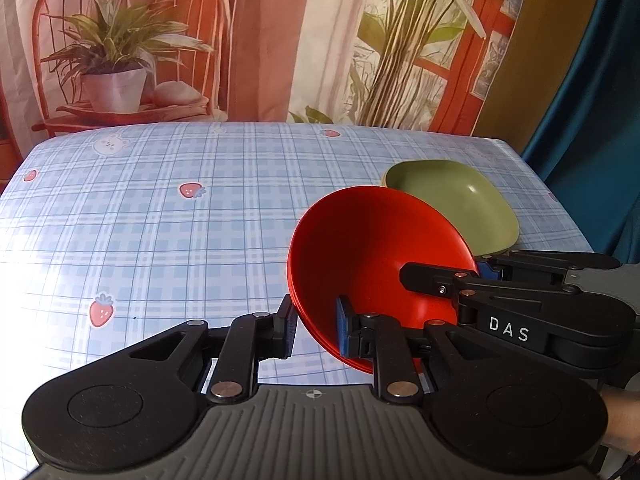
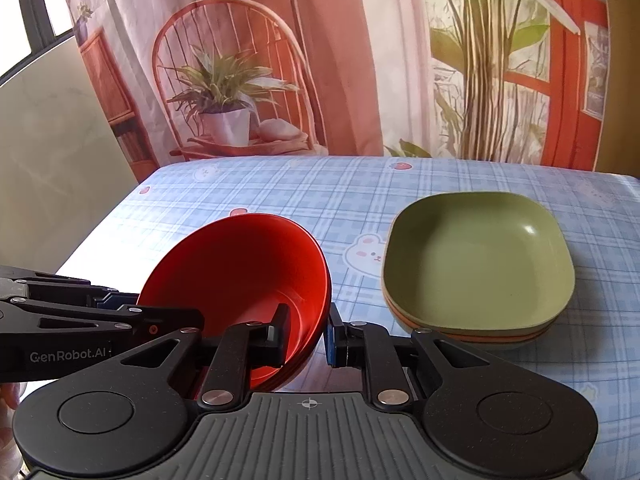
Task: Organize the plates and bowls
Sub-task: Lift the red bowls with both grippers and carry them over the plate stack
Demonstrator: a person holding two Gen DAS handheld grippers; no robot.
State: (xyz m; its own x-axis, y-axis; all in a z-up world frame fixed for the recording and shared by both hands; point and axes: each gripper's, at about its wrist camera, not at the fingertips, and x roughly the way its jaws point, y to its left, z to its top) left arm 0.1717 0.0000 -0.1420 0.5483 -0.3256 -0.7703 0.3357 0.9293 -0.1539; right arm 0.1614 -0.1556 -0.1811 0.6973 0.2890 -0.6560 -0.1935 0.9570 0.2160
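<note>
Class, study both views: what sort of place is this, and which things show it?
Probably a staged home dining corner, not a real kitchen: a table with a strawberry-print cloth, a printed backdrop of a chair and plants, and stacked green plates.

Free room and obstacles: open tablecloth (image 1: 160, 232) is seen across the left and far part of the table; the right side is occupied by the stack of green plates (image 2: 478, 270); the red bowls (image 2: 240, 280), tilted, are flanked by both grippers, and a narrow gap is left beside the stack
</note>
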